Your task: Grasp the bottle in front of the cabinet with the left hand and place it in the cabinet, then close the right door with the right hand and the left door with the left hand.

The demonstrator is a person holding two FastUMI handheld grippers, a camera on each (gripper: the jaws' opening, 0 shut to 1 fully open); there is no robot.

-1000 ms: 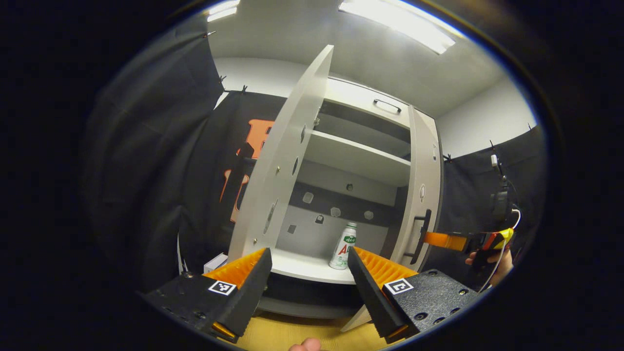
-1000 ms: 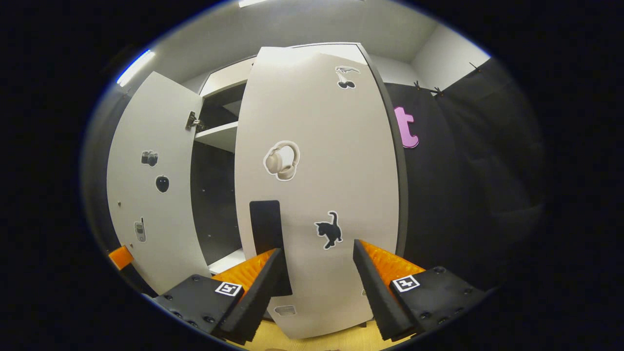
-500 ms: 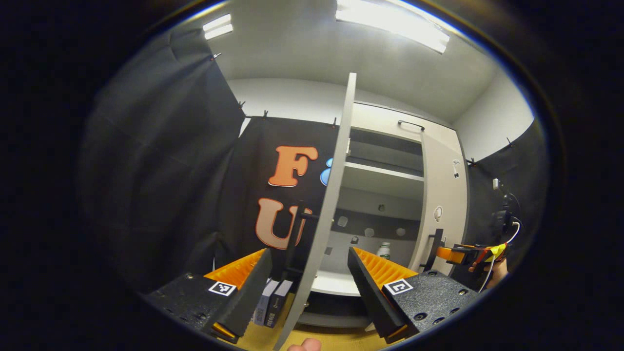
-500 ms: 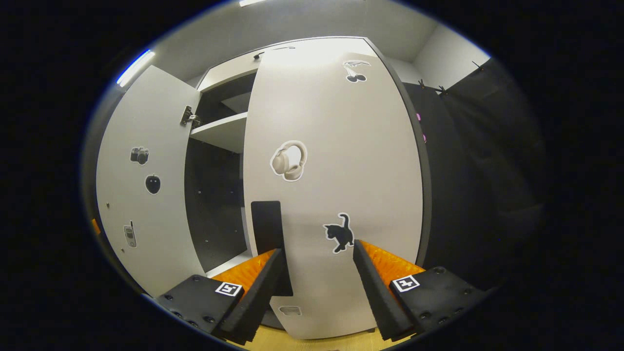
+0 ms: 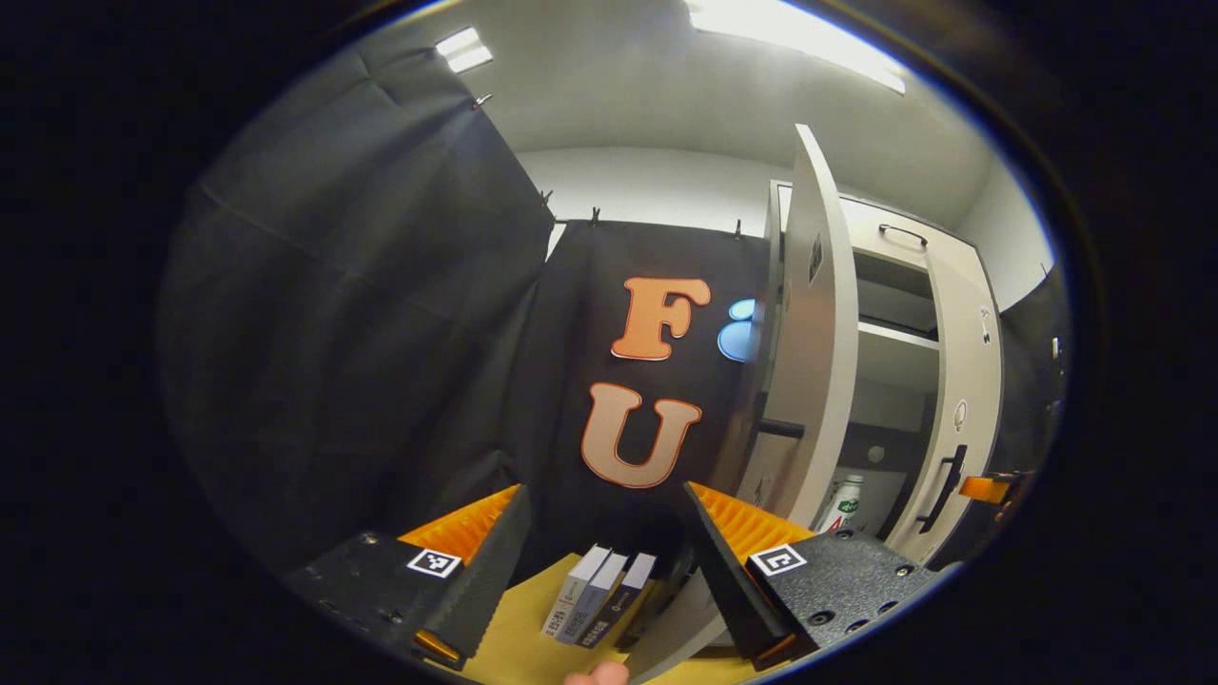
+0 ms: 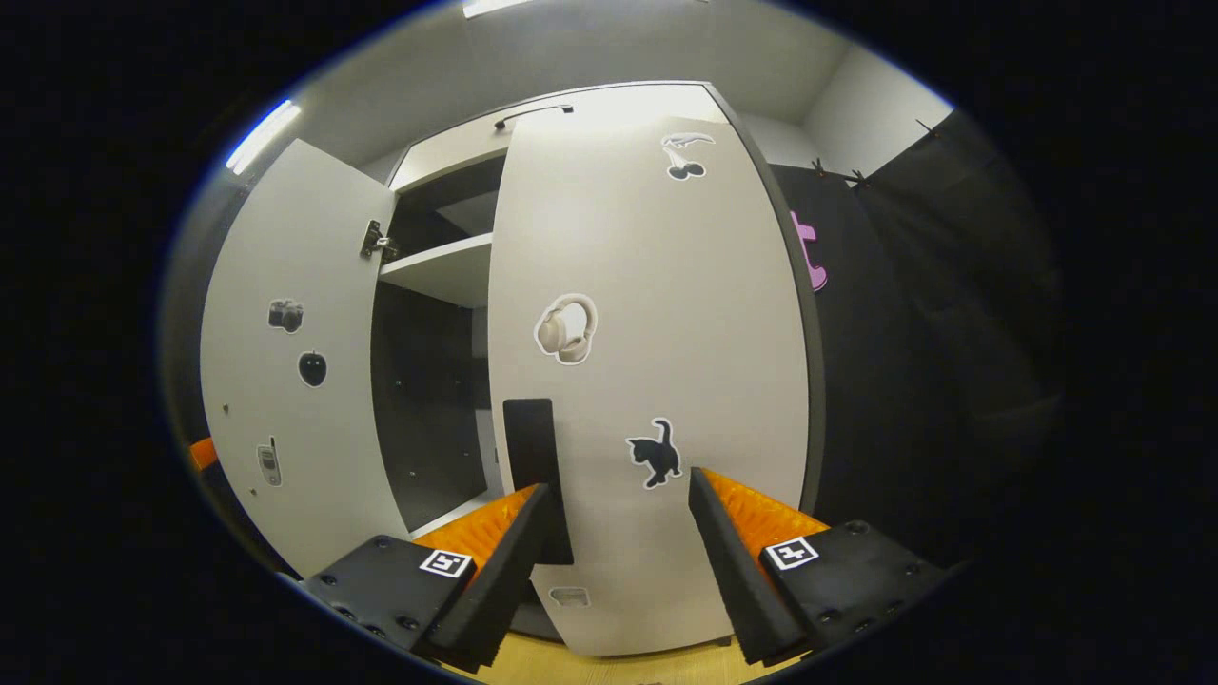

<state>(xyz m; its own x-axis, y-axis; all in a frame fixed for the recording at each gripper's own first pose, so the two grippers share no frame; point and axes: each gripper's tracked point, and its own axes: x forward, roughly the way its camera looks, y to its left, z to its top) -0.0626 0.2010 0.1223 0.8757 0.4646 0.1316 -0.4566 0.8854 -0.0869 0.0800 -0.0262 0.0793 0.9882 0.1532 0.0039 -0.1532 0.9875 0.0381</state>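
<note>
In the left gripper view, the left gripper [image 5: 601,533] hangs with its fingers apart and nothing between them, aimed at the booth wall beside the cabinet's left door [image 5: 809,381], which stands open and nearly edge-on. The bottle [image 5: 845,504] already sits inside the cabinet on the lower shelf, glimpsed through the gap between that door and the right door [image 5: 963,419]; the right gripper [image 5: 985,489] shows small at the far edge, next to the right door's dark handle [image 5: 942,490]. A few small boxes [image 5: 601,595] stand on the desk [image 5: 523,637] just below the left gripper (close to the left door's outer face, so a wide swing of the hand could knock them over). In the right gripper view, the right gripper [image 6: 618,533] is likewise spread and empty, its fingers close in front of the right door [image 6: 657,381], one of them overlapping the dark handle [image 6: 535,457]; whether they touch the panel cannot be told. The door looks not quite shut, with a dark gap beside the left door [image 6: 295,362]. A push off the handle side may leave it ajar, and closing the left door too early could make the two edges clash.
</note>
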